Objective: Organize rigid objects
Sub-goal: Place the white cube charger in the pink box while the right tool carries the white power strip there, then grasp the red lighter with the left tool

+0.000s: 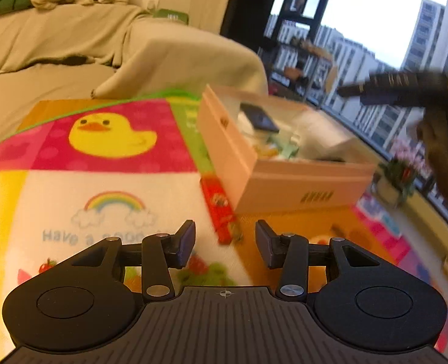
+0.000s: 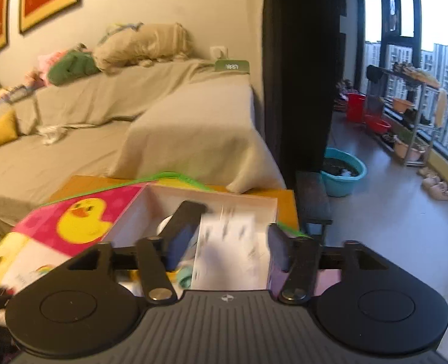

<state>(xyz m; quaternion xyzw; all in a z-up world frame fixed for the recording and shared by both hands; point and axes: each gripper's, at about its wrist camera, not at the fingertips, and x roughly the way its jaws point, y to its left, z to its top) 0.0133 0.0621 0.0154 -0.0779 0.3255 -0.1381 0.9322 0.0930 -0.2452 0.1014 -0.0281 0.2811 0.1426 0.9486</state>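
The right hand-held gripper [image 2: 233,242], clamped on a white printed carton [image 2: 231,254], hangs over the open pale box [image 1: 284,179] on the bench [image 1: 284,227], which already holds several items. The left hand-held gripper [image 1: 225,242] hovers with jaws apart and empty, just short of a red packet [image 1: 221,209] lying on the duck-print mat [image 1: 111,151] beside the box. By this evidence the sorting is partly done: the carton awaits placing and the red packet remains outside.

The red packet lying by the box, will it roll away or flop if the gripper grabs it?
The red packet looks long and flat-sided, lying flat on the mat, so it probably won't roll. Its straight edges suggest a stiff carton, likely light for its size. The picture is blurred, so that is a guess. The open left gripper seems wide enough to fit across it.
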